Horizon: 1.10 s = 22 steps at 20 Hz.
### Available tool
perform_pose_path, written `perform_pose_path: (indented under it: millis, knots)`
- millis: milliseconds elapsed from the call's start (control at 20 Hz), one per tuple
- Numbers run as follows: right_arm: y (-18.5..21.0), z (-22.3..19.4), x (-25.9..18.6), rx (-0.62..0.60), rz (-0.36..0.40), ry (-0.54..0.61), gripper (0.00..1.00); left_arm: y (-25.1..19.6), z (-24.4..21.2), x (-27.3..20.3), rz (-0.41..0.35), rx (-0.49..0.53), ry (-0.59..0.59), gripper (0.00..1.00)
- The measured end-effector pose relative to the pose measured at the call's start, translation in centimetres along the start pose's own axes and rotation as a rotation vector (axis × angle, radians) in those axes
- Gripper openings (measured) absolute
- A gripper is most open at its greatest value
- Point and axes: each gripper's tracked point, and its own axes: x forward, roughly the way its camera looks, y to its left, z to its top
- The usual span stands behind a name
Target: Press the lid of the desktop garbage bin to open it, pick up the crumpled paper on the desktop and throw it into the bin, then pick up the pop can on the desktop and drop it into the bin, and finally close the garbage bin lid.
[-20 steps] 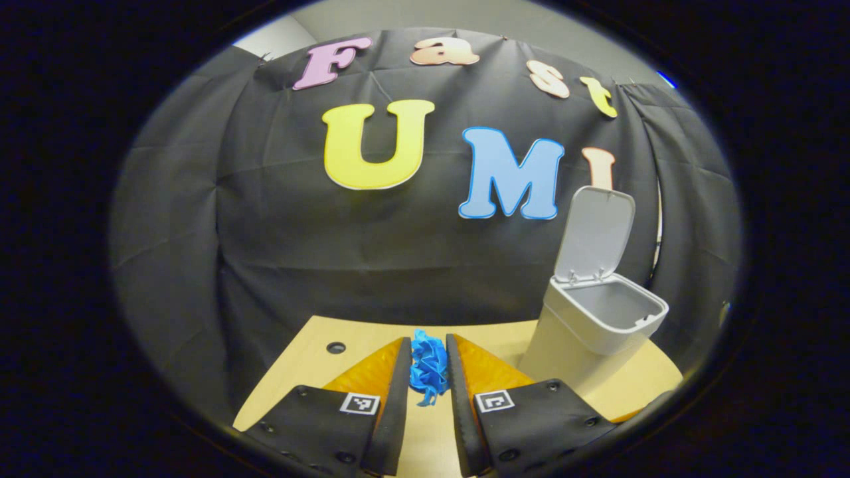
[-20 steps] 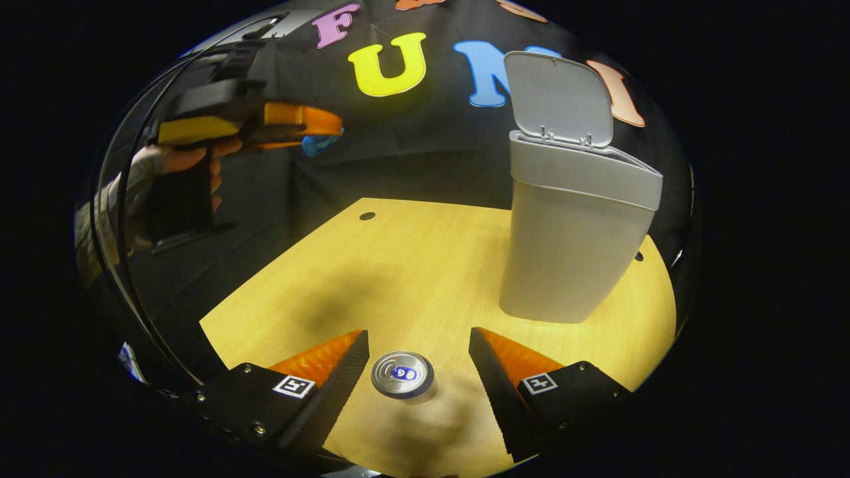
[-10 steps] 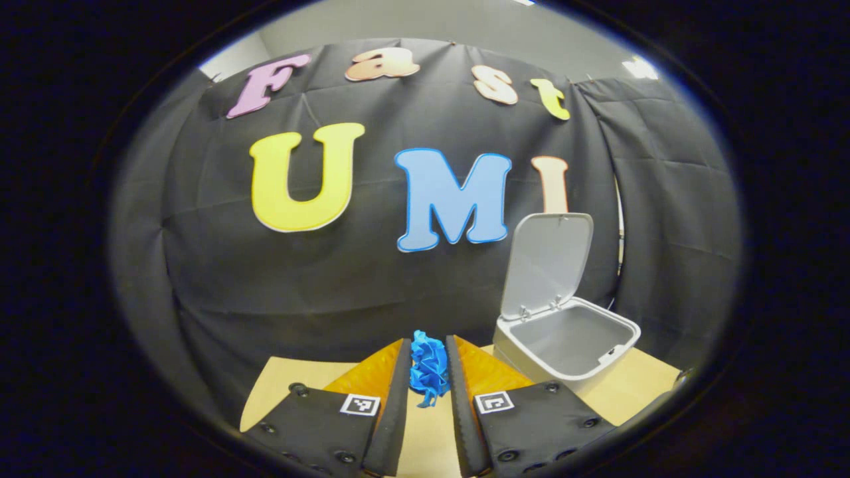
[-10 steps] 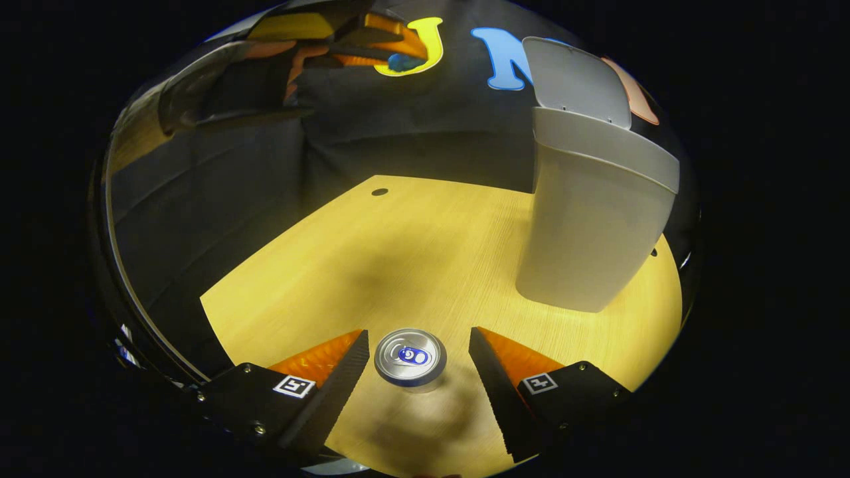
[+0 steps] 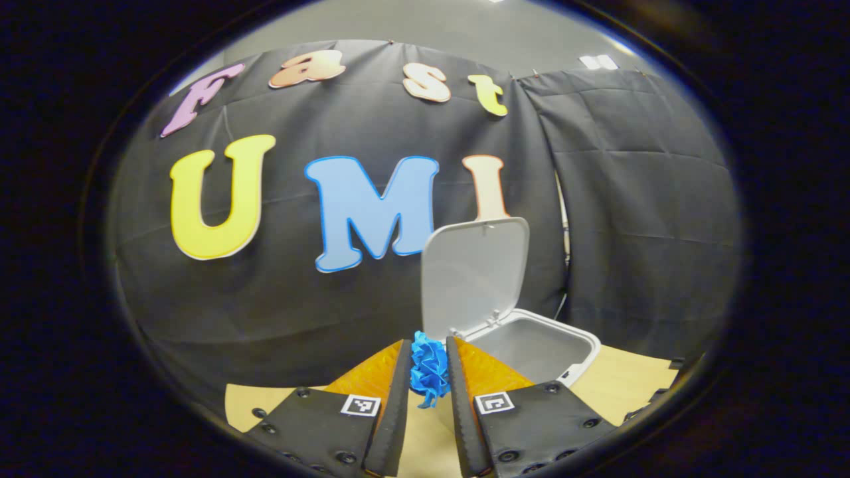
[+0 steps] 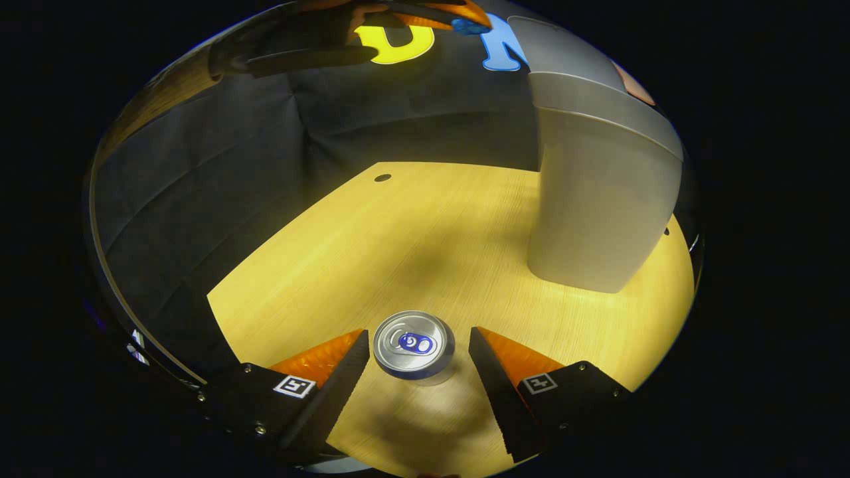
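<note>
My left gripper [image 5: 428, 362] is shut on the blue crumpled paper [image 5: 429, 369] and holds it high in the air, just left of the bin's open mouth [image 5: 534, 345]. The grey bin's lid [image 5: 473, 275] stands upright at the back. In the right gripper view the pop can [image 6: 414, 344] stands upright on the wooden desktop [image 6: 398, 245], and my right gripper [image 6: 418, 346] is open above it with a finger on each side, not touching. The bin [image 6: 601, 192] rises at the right, and the left gripper [image 6: 458, 12] with the paper shows near the top.
A small round hole [image 6: 382, 178] marks the desktop at its far left. Black cloth walls close the booth behind and beside the desk. Bare wood lies between the can and the bin.
My left gripper has carried the paper right and upward toward the bin's opening. My right gripper has come lower over the can, which now looks larger between the fingers.
</note>
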Motion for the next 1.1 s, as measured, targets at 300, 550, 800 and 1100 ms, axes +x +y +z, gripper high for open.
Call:
perform_pose_path:
  millis: [300,550,800,1100]
  knots:
    - [-0.3,-0.3,0.4,0.009,0.01,0.023,0.97,-4.0,-1.8,3.9,-0.143,-0.003,0.042,0.36]
    - [-0.6,-0.4,0.3,0.031,-0.003,0.025,1.0,-5.5,-3.1,6.0,-0.164,-0.038,0.073,0.48]
    - [-0.7,-0.6,0.3,0.033,-0.006,0.027,0.97,-6.4,-2.7,6.1,-0.173,-0.061,0.049,0.84]
    - [-0.7,-0.4,0.3,0.033,-0.006,0.024,0.97,-5.8,-1.9,5.5,-0.147,-0.045,0.031,0.94]
